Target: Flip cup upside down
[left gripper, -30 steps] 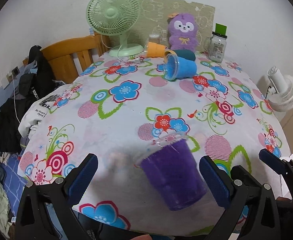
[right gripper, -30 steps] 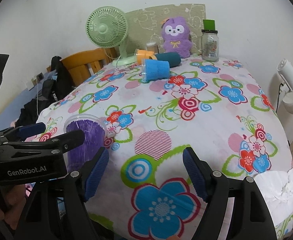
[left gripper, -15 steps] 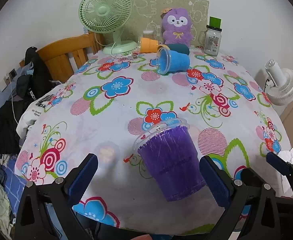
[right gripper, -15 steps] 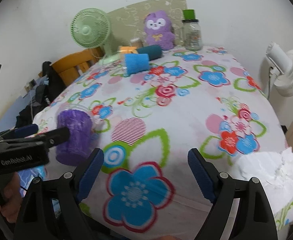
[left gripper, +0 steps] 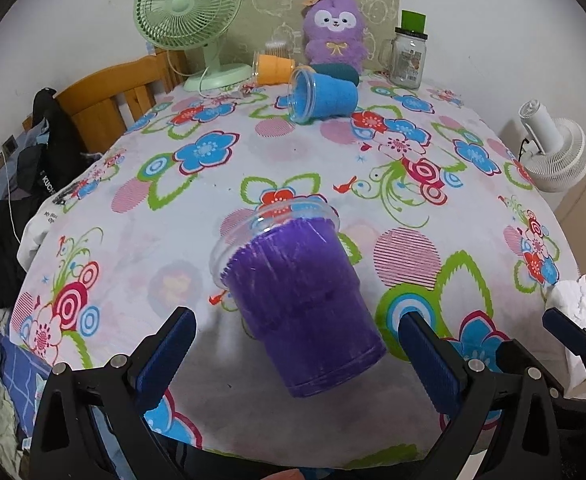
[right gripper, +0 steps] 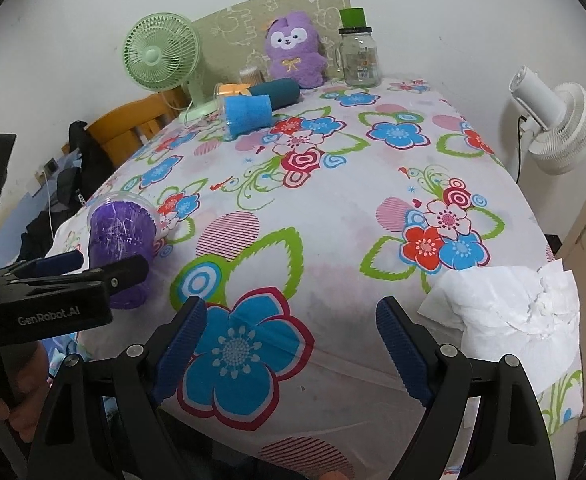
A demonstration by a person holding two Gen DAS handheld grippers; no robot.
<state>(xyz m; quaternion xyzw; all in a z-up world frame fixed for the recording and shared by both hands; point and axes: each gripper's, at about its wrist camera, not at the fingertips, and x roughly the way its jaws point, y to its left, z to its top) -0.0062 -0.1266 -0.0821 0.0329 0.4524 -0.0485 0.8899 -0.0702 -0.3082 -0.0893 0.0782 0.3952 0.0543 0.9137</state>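
Observation:
A purple cup with a clear rim [left gripper: 301, 304] lies on its side on the floral tablecloth, rim pointing away, near the front edge. My left gripper [left gripper: 293, 356] is open with its jaws on either side of the cup's base, not touching it. In the right wrist view the same cup [right gripper: 123, 236] lies at the left with the left gripper [right gripper: 77, 268] around it. My right gripper [right gripper: 291, 344] is open and empty over the table's front edge.
A blue cup [left gripper: 323, 94], an orange cup [left gripper: 273, 68] and a dark teal cup [right gripper: 277, 92] lie at the back. A green fan [left gripper: 189, 12], purple plush [left gripper: 333, 28] and glass jar [left gripper: 407, 60] stand behind. Crumpled tissue [right gripper: 505, 300] lies front right. A wooden chair [left gripper: 113, 96] is left.
The left gripper has moved forward so the purple cup sits deeper between its jaws. The right gripper has shifted right, away from the cup.

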